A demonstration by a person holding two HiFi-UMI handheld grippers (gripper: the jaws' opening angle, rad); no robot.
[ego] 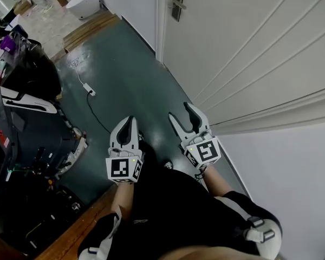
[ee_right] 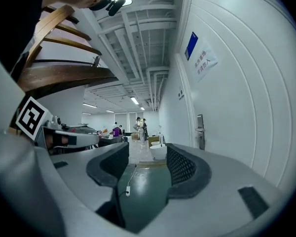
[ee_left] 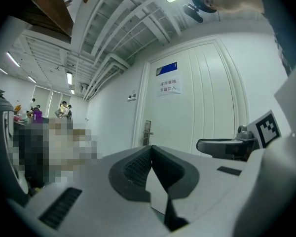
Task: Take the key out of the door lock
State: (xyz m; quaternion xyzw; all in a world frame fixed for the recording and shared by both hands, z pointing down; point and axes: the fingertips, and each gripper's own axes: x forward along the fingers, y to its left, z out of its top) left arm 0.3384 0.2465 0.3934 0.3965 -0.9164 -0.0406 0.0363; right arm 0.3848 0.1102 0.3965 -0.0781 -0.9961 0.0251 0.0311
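Where green floor (ego: 124, 75) lies open, left claw (ego: 131, 120) together, right claw (ego: 180, 111) apart, empty, door (ego: 249, 42) seemingly closed alongside.

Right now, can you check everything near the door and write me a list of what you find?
Surface: shiny green floor.
Job's things: white door; lock plate with handle, far from both grippers; no key can be made out.
Clutter: wooden boards; dark machine on the left.
Grippers: left gripper shut, empty; right gripper open, empty.
Cables: power strip with its cable on the floor.
Surroundings: people far down the room.
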